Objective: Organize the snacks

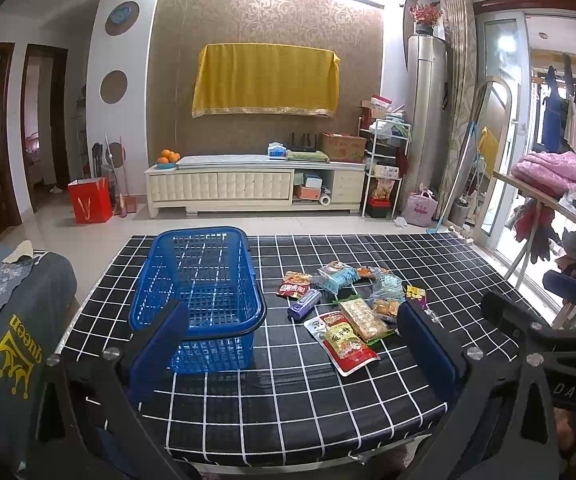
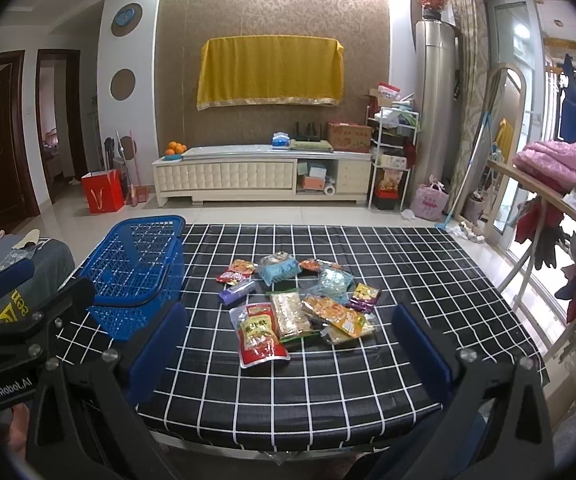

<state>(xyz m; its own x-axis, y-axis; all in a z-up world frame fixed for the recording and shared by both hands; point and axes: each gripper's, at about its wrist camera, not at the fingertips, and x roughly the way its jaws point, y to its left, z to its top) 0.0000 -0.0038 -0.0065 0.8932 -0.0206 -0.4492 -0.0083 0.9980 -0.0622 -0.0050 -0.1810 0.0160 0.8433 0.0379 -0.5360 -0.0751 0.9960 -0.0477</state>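
I had both sets of tongs spread wide and holding nothing, the left gripper (image 1: 292, 344) and the right gripper (image 2: 288, 344) hovering over the near edge of the table (image 2: 428, 264) with its black grid cloth. The snacks lay in a loose heap right of centre, well apart from both, and the blue basket (image 1: 203, 276) stood empty on the left, just beyond my left gripper's left pad. I judged nothing was sorted yet, so the first pick was the step in hand. The red pouch (image 2: 259, 334) sat nearest, straight ahead between the right gripper's fingers, partly overlapped by the pale biscuit pack (image 2: 290, 314). To do it well I reckoned I should come in low and flat, pinch the pouch by its free near edge and not its slippery face, and lift clear before swinging left, so the neighbouring orange packet (image 2: 338, 316) stayed undisturbed.
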